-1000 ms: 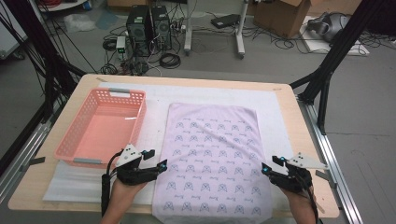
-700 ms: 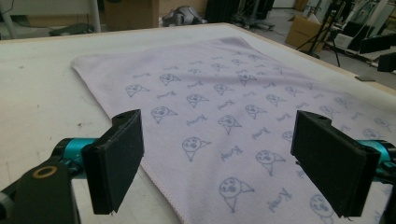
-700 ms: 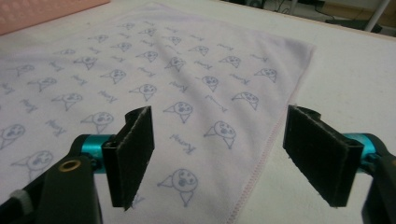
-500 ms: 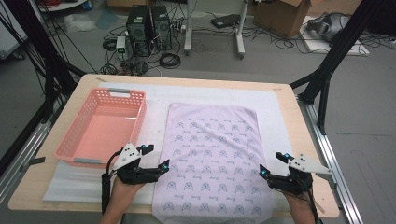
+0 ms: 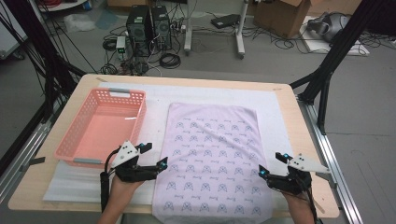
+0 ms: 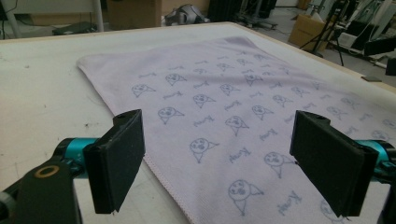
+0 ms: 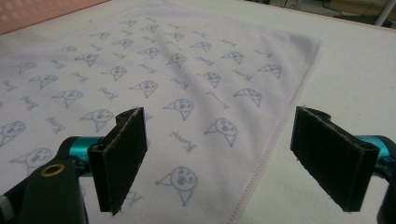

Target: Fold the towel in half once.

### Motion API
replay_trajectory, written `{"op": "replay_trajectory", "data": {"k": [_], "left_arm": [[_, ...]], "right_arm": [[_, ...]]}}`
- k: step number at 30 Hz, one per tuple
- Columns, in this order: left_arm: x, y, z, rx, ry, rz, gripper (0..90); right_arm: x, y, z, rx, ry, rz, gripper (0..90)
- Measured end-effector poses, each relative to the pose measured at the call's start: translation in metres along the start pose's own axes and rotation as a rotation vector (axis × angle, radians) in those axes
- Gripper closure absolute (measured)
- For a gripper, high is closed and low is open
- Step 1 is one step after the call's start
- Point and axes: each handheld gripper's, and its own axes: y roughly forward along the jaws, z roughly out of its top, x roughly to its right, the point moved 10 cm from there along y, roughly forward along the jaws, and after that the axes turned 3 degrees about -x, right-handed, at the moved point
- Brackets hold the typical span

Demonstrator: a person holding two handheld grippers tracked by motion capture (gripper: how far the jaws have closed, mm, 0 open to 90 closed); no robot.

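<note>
The lilac printed cloth (image 5: 212,161) lay spread flat on the table's white mat (image 5: 275,100), right of the empty pink basket (image 5: 100,128), while the left gripper (image 5: 156,156) and right gripper (image 5: 270,164), jaws just opened wide with nothing clamped, flanked its near side edges, folding apparently not yet begun.

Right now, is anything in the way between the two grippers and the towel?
No, nothing visible. The left gripper and right gripper hover open at the side edges of the purple towel, with bare cloth between their fingers.
</note>
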Motion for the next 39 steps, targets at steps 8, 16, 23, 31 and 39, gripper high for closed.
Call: {"op": "replay_trajectory", "data": {"k": [8, 16, 23, 31, 39], "left_arm": [[-0.009, 0.012, 0.004, -0.01, -0.039, -0.004, 19.3], [-0.014, 0.038, 0.015, -0.066, -0.071, -0.008, 22.4], [-0.023, 0.074, 0.031, -0.115, -0.076, 0.013, 24.9], [-0.049, 0.101, 0.035, -0.145, -0.104, 0.066, 29.3], [-0.075, 0.127, 0.021, -0.221, -0.167, 0.144, 30.3]], "right_arm": [[0.005, 0.015, -0.001, -0.026, 0.014, 0.01, 17.2], [0.016, 0.029, 0.0, -0.075, 0.026, 0.017, 17.2], [0.036, 0.047, 0.012, -0.099, 0.056, 0.011, 17.3], [0.056, 0.065, 0.025, -0.11, 0.12, 0.006, 17.3], [0.075, 0.09, 0.029, -0.176, 0.169, -0.023, 17.7]]}}
